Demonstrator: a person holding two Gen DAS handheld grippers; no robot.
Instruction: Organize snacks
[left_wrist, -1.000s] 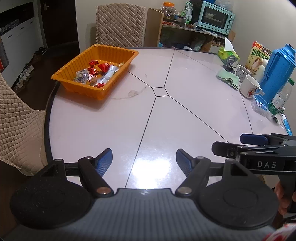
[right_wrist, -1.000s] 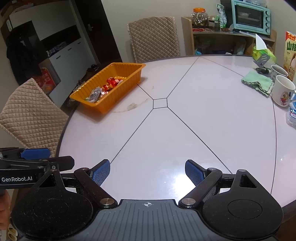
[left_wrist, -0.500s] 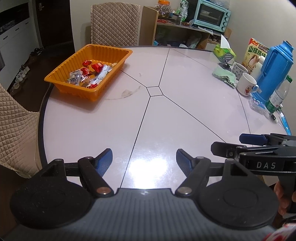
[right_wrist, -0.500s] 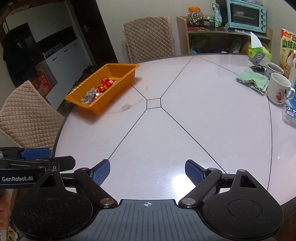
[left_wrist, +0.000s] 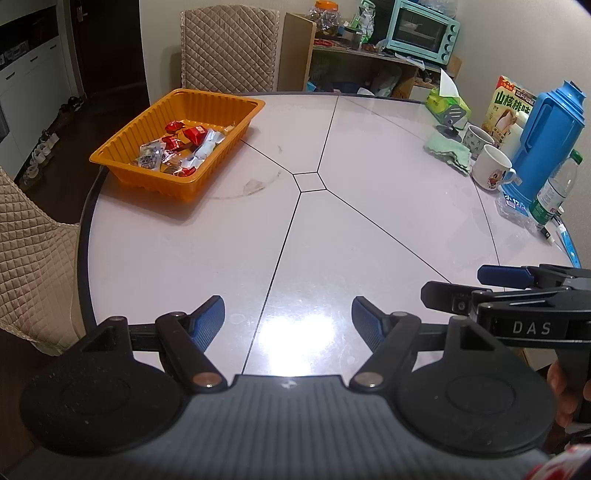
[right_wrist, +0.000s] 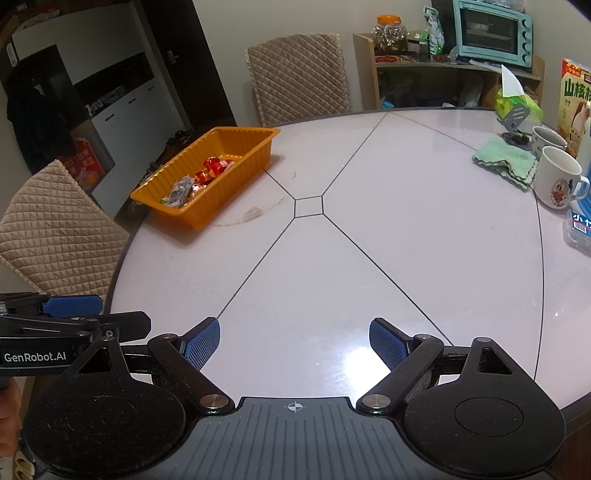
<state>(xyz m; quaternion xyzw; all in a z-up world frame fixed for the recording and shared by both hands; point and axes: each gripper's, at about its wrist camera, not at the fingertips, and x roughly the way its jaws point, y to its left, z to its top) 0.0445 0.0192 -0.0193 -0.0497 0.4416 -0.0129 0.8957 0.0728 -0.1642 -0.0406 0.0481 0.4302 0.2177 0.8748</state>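
Snacks (left_wrist: 181, 147): small wrapped pieces piled in the orange tray (left_wrist: 122, 147), upper left of frame, far side of the table (left_wrist: 369, 206). Likely light, crinkly, slippery film; pinch each across its middle, gently. Left gripper (left_wrist: 288, 317) and right gripper (right_wrist: 294, 341) both hang wide apart and empty over the near table edge, well apart from the tray.
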